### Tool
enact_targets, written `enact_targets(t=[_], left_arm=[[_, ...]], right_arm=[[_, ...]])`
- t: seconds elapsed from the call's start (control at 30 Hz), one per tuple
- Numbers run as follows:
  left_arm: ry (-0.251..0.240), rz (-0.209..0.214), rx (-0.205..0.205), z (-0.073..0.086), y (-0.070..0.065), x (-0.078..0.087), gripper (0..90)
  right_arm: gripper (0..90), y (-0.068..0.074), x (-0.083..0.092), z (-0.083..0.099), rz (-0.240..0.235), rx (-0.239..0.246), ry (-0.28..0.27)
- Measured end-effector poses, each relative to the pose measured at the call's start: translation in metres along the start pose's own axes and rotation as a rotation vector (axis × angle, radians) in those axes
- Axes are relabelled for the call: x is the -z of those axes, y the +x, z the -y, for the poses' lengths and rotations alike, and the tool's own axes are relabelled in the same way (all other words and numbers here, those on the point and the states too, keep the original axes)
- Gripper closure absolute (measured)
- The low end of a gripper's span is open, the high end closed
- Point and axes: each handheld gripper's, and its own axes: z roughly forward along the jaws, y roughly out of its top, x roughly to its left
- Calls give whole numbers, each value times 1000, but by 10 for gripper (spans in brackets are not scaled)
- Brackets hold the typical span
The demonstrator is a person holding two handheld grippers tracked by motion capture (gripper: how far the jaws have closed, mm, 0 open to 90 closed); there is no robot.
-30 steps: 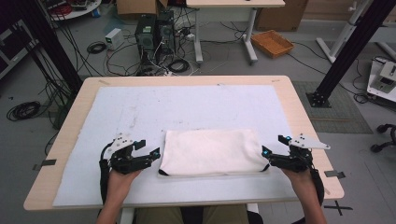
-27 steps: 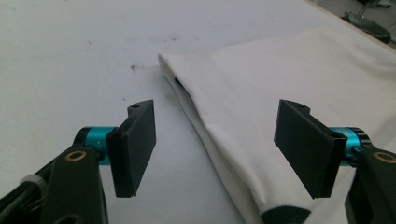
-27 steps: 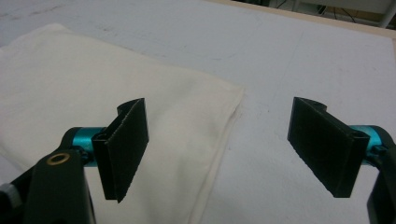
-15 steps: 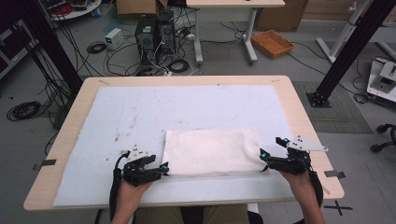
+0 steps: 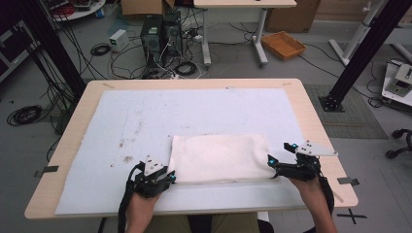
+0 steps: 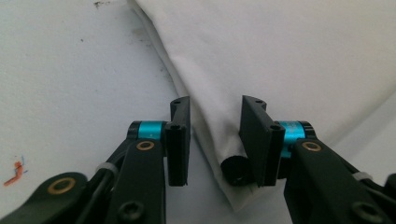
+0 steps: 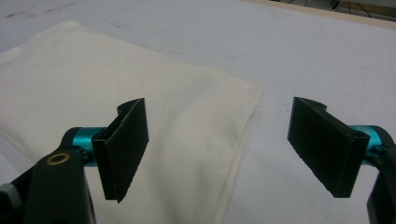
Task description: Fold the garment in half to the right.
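Now, over at the near left of the table (image 5: 73, 145), the left gripper (image 5: 167, 178) sits low on the white mat (image 5: 145, 116), right at the near left corner of the folded cloth (image 5: 221, 158). Its jaws have just been closing, and in the left gripper view the left gripper (image 6: 215, 140) has that cloth (image 6: 289, 60) corner sitting between them: one pad looks to touch the fold, the other stands a little clear of it, so no pinch yet. Small brown specks (image 5: 127, 158) mark the mat just left of the cloth.

Moving across, the cloth lies flat on the near half of the mat, a little right of the middle, its long edge running along the near edge of the table.

Out at the right, the right gripper (image 5: 272, 162) rests at the cloth's right edge, jaws spread wide. In the right gripper view the right gripper (image 7: 219, 149) straddles the cloth (image 7: 140, 112) edge, one pad over the fabric, the other over bare mat (image 7: 303, 60), neither one pressing on it.
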Motion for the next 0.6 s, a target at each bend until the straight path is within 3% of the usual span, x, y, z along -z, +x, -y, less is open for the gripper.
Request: enact_targets(t=[0.1, 0.2, 0.27, 0.6], left_arm=[[-6, -6, 34, 1, 1, 1, 744], [-9, 4, 38, 1, 0, 1, 836], [-5, -2, 36, 1, -2, 1, 836], [-7, 24, 88, 0, 2, 1, 858]], right_arm=[[204, 4, -4, -3, -11, 5, 8], [204, 7, -6, -6, -21, 15, 9], [204, 9, -8, -8, -25, 17, 10], [204, 40, -44, -59, -115, 100, 30]])
